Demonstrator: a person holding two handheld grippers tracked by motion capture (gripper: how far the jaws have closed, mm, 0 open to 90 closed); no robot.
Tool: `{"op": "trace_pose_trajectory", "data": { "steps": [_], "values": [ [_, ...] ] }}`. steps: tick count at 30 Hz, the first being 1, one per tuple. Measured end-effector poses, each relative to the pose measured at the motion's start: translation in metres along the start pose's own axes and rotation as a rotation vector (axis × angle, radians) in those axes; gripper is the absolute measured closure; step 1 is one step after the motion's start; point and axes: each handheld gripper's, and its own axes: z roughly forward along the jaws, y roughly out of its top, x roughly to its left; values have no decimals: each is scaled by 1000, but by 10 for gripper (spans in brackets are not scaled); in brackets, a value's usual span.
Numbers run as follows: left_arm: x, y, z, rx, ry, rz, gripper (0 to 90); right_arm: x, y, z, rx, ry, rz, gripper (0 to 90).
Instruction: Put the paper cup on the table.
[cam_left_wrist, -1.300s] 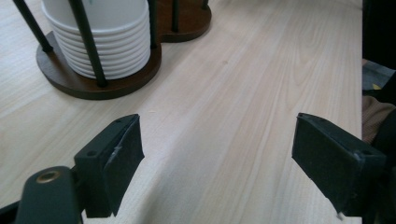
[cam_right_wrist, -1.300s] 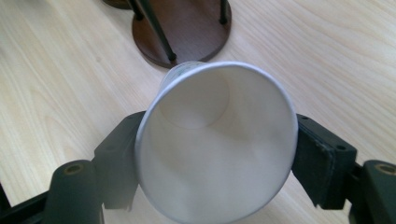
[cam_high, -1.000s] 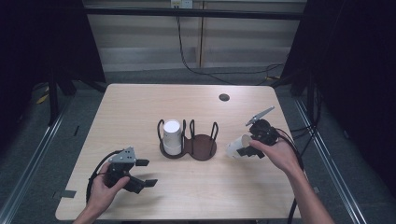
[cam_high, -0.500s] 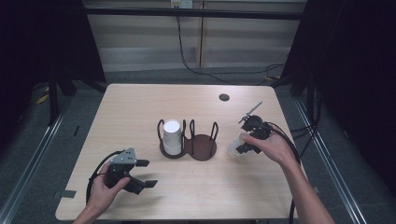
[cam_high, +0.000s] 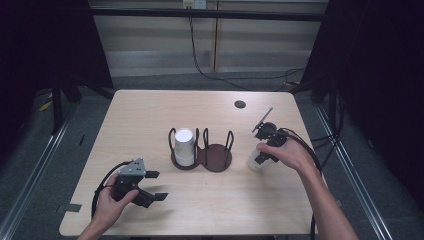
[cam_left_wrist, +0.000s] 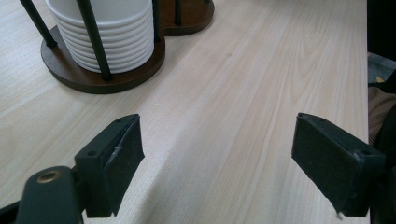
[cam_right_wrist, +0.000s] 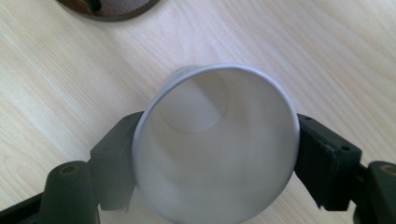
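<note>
We see a lab-like recording bay, not a home: a bare pale wooden table (cam_high: 210, 200) stands alone on grey floor, black curtains (cam_high: 390, 75) hang at both sides, metal rails (cam_high: 30, 170) run along the floor, and a cable (cam_high: 200, 60) drops down the plain panelled wall behind.

Table (cam_high: 150, 125) is pale matt wood-grain laminate, holder (cam_high: 215, 159) has a dark brown smooth wood base with thin black metal rods, cups (cam_left_wrist: 109, 32) look white matt paper with ribbed stacked rims, gripper pads (cam_left_wrist: 123, 156) are matt black rubbery plastic.
</note>
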Motion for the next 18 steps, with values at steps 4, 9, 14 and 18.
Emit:
{"op": "trace_pose_trajectory", "data": {
  "steps": [4,9,14,18],
  "values": [
    [0,0,0,4,8,-3,165,1,3,6,1,-7,4,222],
    [-1,0,1,17,3,4,165,2,6,7,6,-10,-2,222],
    [-1,0,2,14,3,2,165,4,10,8,12,-17,-9,220],
    [-2,0,2,11,1,-3,165,5,14,10,13,-16,-6,221]
  ]
}}
